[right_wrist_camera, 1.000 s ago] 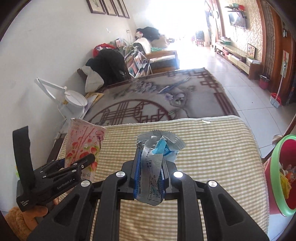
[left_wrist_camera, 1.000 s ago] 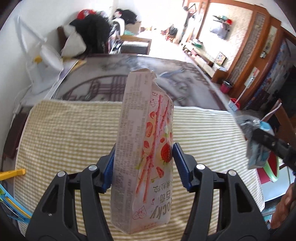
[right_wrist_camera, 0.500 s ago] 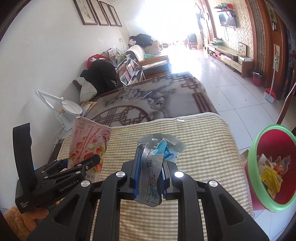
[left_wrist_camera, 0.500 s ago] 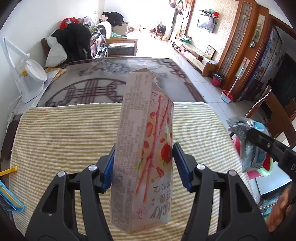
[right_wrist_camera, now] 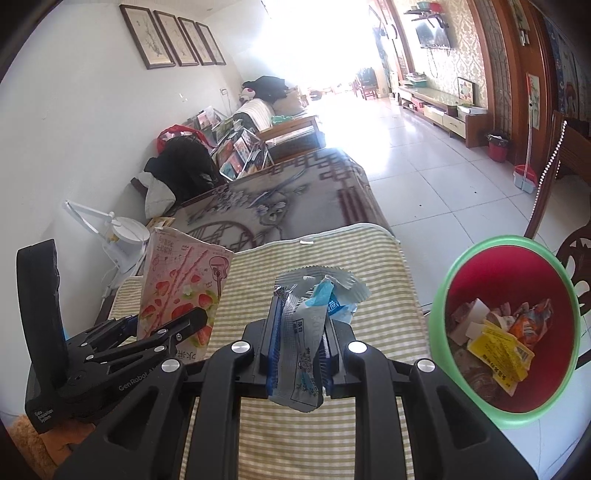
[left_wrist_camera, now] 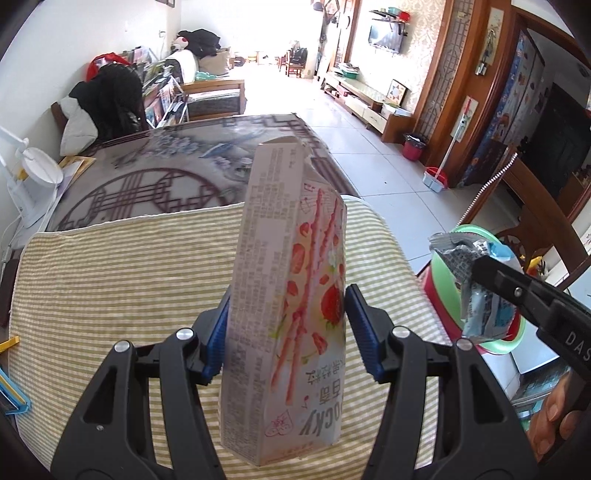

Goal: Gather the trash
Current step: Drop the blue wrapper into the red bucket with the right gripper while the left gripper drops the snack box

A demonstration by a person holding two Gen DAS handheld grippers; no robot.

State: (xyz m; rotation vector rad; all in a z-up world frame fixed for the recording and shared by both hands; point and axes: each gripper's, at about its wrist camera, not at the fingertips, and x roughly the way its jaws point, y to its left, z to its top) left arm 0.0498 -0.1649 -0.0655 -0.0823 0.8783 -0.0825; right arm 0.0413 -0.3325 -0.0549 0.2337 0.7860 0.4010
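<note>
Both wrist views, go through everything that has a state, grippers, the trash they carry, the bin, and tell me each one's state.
Left gripper: shut on the Pocky box.
Pocky box: top torn open, held upright, clear of the striped cloth.
Right gripper: shut on the crumpled wrapper.
Crumpled wrapper: pinched between the pads, both ends sticking out.
Trash bin: open, no lid, partly filled with wrappers.

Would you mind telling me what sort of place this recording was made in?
Most likely a home living room: a wall-mounted television, four framed pictures, a sofa and a patterned rug.
</note>
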